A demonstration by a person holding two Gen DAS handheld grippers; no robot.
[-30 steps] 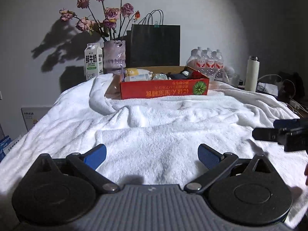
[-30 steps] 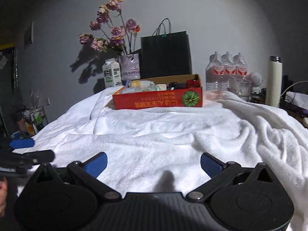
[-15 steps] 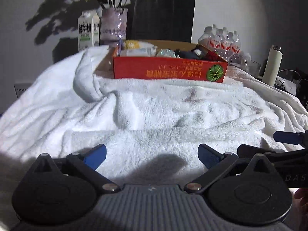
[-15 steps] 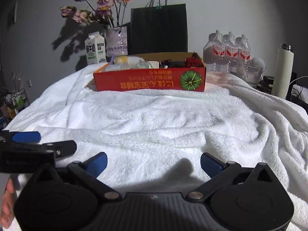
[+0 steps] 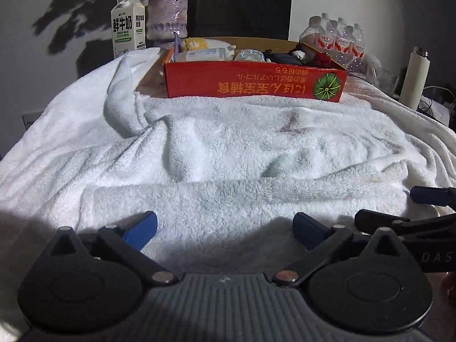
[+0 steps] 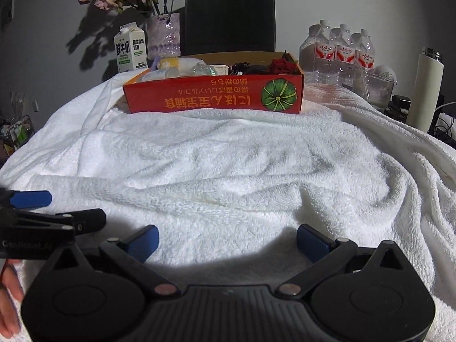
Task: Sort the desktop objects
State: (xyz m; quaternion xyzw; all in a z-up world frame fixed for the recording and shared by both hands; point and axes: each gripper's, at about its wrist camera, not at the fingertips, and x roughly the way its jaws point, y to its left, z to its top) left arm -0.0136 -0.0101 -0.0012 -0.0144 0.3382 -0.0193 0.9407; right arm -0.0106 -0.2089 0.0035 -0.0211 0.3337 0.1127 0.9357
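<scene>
A red cardboard box (image 5: 253, 84) with a green pumpkin print stands at the far side of a white towel (image 5: 228, 148); it also shows in the right wrist view (image 6: 213, 97). It holds several small items: a yellow object (image 5: 193, 44), a white bottle (image 5: 202, 55), a clear bottle, dark and red things. My left gripper (image 5: 225, 229) is open and empty, low over the towel's near edge. My right gripper (image 6: 226, 240) is open and empty, beside it on the right.
Behind the box stand a milk carton (image 5: 128, 28), a vase of dried flowers (image 6: 164, 32), a black paper bag (image 6: 229, 18) and a pack of water bottles (image 6: 339, 50). A white flask (image 6: 424, 91) and cables are at the right.
Both grippers moved forward and down toward the towel; the box looks nearer and larger. Both jaws stayed open.
</scene>
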